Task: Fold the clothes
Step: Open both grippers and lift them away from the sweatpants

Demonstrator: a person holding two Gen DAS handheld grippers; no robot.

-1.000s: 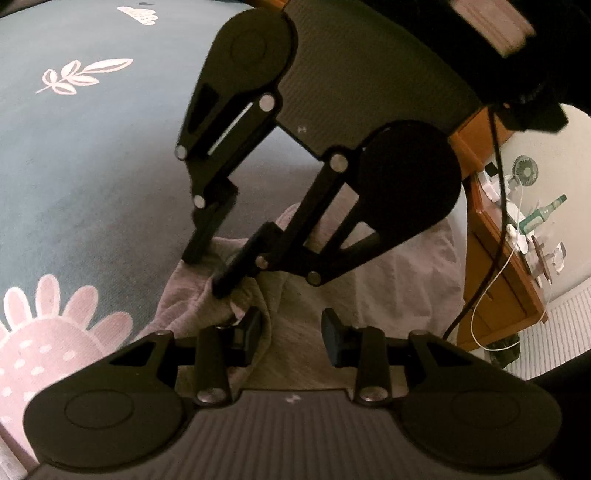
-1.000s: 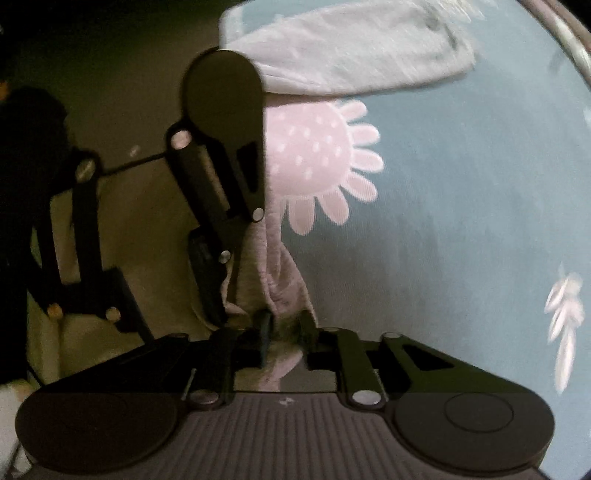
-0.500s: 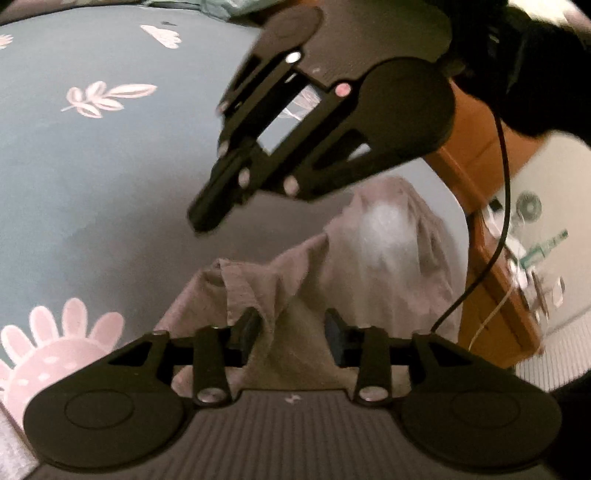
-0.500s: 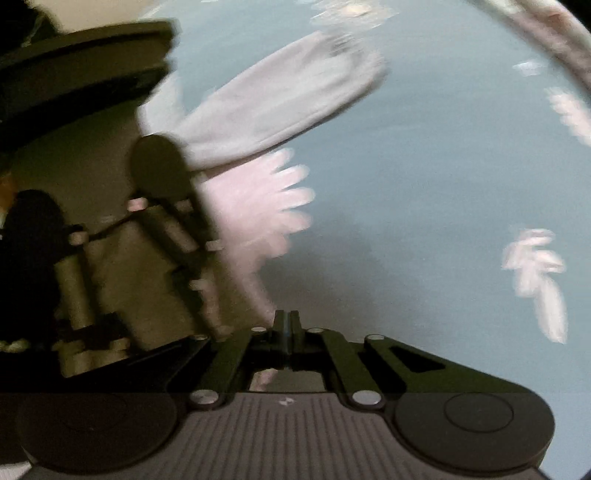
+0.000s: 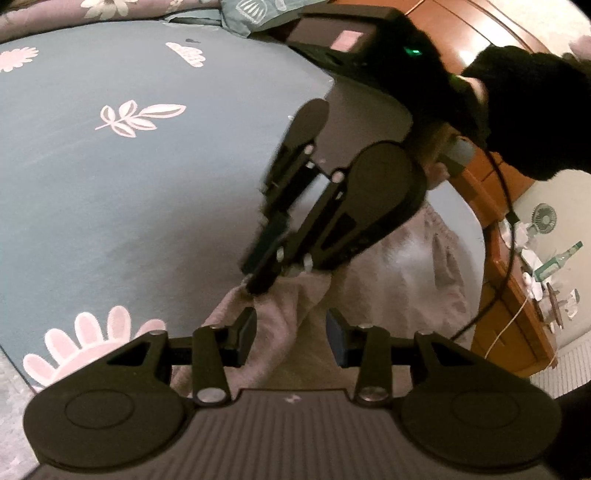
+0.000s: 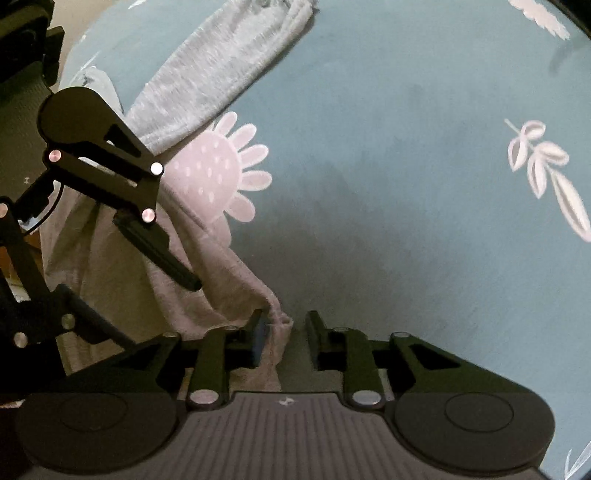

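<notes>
A pinkish-grey garment [image 5: 399,280] lies bunched on the teal flowered bedsheet [image 5: 110,203], near the bed's edge. My left gripper [image 5: 291,332] is open, straddling a raised fold of it. The right gripper [image 5: 258,282] comes down from above, its tips on the same fold just ahead. In the right wrist view my right gripper [image 6: 286,338] is open, with the garment's [image 6: 122,280] hem corner between its fingers. One finger [image 6: 159,251] of the left gripper rests on the cloth to the left. A lighter grey sleeve or leg [image 6: 221,66] stretches away over the bedsheet [image 6: 406,184].
A wooden bedside unit [image 5: 517,314] stands past the bed's right edge, with a bottle [image 5: 557,258], a small fan [image 5: 543,218] and a cable. A pillow [image 5: 251,11] lies at the head. A person's dark sleeve [image 5: 524,110] holds the right gripper.
The right gripper was shut and lifted half a second ago; now it is open and low at the garment's hem. The left gripper has stayed open over the fold.
</notes>
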